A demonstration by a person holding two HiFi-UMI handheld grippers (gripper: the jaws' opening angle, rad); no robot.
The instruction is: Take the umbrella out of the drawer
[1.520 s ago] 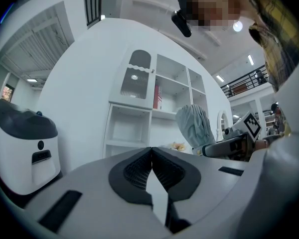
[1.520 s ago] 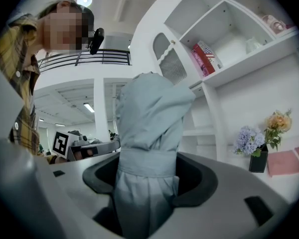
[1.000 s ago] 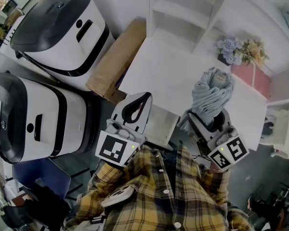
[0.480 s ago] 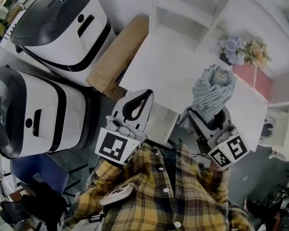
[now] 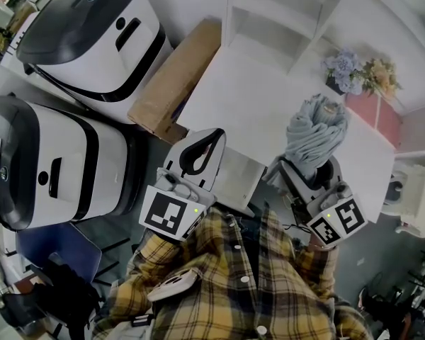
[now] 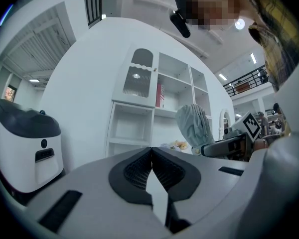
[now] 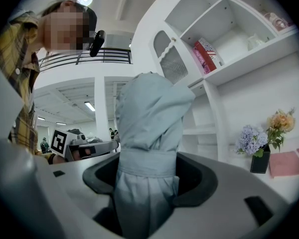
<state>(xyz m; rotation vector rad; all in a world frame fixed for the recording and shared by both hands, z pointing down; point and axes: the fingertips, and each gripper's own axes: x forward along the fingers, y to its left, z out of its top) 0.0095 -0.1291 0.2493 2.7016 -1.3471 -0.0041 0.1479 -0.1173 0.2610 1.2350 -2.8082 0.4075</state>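
A: So where's the umbrella (image 7: 147, 118), and why is it upright like that?

B: Folded in its pale blue-grey sleeve, it stands clamped between the jaws of the right tool (image 7: 147, 183), held above the near edge of the white surface (image 5: 255, 98). It's gripped low with the bulk pointing up. I'd judge it's clear of the drawer, and that carrying it on end stops it snagging.

A: And the left tool (image 6: 151, 159)?

B: Its jaws are pressed together with nothing between them. It hangs just above what looks like the drawer (image 5: 235, 179), a pale box jutting from under the surface. It may be placed there to push the drawer closed, though that's a guess.

A: What can't you make out?

B: The umbrella's lower end, below the grip, is buried behind the jaws in both views, so the handle is unseen. The drawer is half covered by the left tool and the plaid shirt (image 5: 255, 289). I can't tell what else lies inside or how far out it is.
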